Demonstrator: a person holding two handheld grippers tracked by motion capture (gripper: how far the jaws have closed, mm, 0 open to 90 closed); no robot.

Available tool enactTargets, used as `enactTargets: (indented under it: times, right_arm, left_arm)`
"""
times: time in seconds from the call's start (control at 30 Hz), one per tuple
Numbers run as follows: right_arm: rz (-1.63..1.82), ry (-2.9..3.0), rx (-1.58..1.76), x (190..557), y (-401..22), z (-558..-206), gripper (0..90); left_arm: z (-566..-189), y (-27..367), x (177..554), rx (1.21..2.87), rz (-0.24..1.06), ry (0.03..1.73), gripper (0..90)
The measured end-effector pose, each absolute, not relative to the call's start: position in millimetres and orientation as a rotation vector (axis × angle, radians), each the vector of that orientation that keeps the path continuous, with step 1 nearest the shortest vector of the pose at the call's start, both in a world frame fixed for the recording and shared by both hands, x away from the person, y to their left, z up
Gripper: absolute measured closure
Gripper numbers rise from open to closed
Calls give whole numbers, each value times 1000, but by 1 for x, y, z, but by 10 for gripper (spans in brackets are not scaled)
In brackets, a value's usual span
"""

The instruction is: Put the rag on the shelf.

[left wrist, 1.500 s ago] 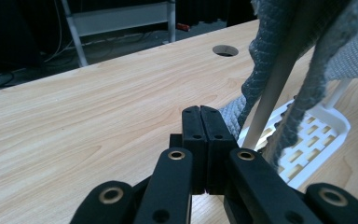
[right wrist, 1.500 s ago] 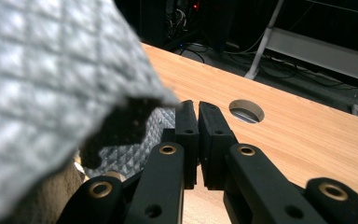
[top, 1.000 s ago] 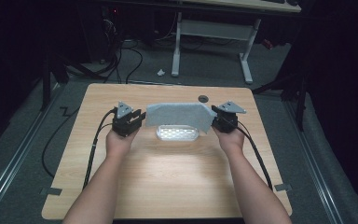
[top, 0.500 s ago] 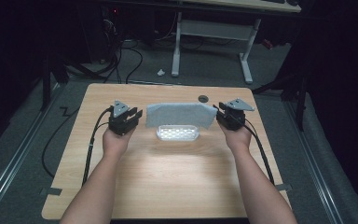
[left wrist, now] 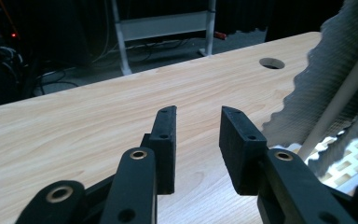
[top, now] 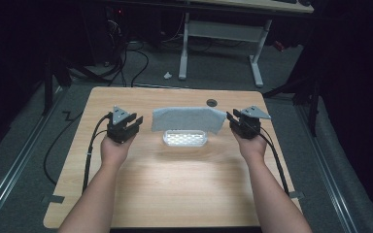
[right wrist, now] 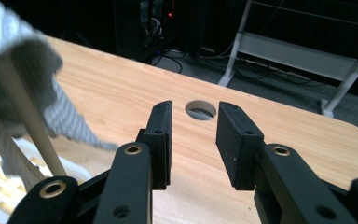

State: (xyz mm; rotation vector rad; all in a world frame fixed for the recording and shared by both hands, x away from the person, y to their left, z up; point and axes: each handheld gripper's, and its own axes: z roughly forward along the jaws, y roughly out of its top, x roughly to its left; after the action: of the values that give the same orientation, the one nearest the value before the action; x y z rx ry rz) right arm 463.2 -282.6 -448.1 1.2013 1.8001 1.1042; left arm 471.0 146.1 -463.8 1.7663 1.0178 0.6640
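Note:
A grey cloth (top: 188,119) hangs over a thin white rod above a white perforated tray (top: 185,139) at the middle of the table. The cloth (left wrist: 328,79) drapes down at the right of the left gripper view, with the rod (left wrist: 335,103) slanting under it. In the right gripper view the cloth (right wrist: 14,60) and rod (right wrist: 25,116) are at the left. My left gripper (top: 132,122) is open, just left of the cloth, holding nothing. My right gripper (top: 232,119) is open beside the cloth's right end, also with nothing in it.
The wooden table (top: 175,189) has a round cable hole (top: 211,103) behind the cloth. A white desk frame (top: 221,43) and cables stand on the floor beyond the far edge. Black cables trail from both grippers off the table sides.
Both grippers have let go of the cloth's ends and drawn apart sideways. The cloth now hangs on the rod by itself.

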Motion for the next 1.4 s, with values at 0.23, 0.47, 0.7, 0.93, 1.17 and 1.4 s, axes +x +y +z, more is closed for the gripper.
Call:
enactTargets:
  times: [0.23, 0.47, 0.7, 0.93, 1.17, 1.4]
  right_arm:
    - [1099, 1796, 1208, 453, -290, -453, 654]
    - [1112, 1800, 1196, 439, -294, -455, 637]
    - [1123, 1827, 1156, 417, -294, -451, 601]
    - [1161, 1874, 1130, 379, -293, -448, 527]
    - [1174, 1901, 1177, 334, -297, -467, 458]
    - [1105, 1956, 1227, 301, -296, -498, 345]
  left_arm:
    - [-472, 158, 463, 1764, 664, 1043, 616]
    - [-476, 167, 450, 1773, 655, 1044, 578]
    - [-476, 176, 431, 1778, 646, 1045, 519]
    - [-478, 182, 395, 1799, 562, 1032, 450]
    - [-488, 178, 354, 1861, 436, 1015, 368]
    - [-522, 143, 311, 2017, 458, 989, 321]
